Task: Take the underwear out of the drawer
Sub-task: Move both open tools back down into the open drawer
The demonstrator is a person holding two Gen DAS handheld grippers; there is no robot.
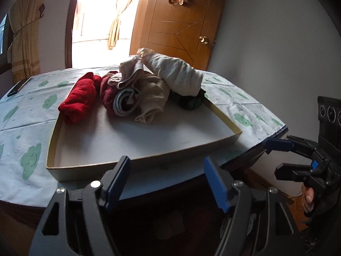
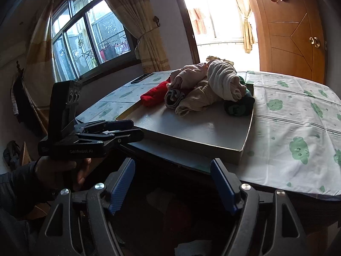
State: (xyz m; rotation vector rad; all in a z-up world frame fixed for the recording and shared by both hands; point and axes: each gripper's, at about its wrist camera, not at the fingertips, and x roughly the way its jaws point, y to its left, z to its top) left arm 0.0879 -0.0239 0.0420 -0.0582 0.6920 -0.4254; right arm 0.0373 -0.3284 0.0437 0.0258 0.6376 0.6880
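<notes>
A shallow drawer box (image 1: pixel 136 164) (image 2: pixel 191 145) with a white floor lies on the table. Rolled underwear is heaped at its far end: a red roll (image 1: pixel 78 100) (image 2: pixel 153 97), a striped roll (image 1: pixel 125 101) (image 2: pixel 174 98), a beige piece (image 1: pixel 153 93) (image 2: pixel 198 98), a cream roll (image 1: pixel 179 74) (image 2: pixel 223 79) on top, and a dark green roll (image 1: pixel 191 102) (image 2: pixel 236 106). My left gripper (image 1: pixel 167 170) (image 2: pixel 134 129) is open and empty, short of the box's near wall. My right gripper (image 2: pixel 172 170) (image 1: pixel 271 157) is open and empty too, off the table's near corner.
A cloth with green cloud prints (image 1: pixel 25 117) (image 2: pixel 298 128) covers the table. A dark phone (image 1: pixel 18 88) (image 2: pixel 141 78) lies at its far left edge. Behind stand a wooden door (image 1: pixel 177 25) (image 2: pixel 292 32), curtains and a window (image 2: pixel 85 38).
</notes>
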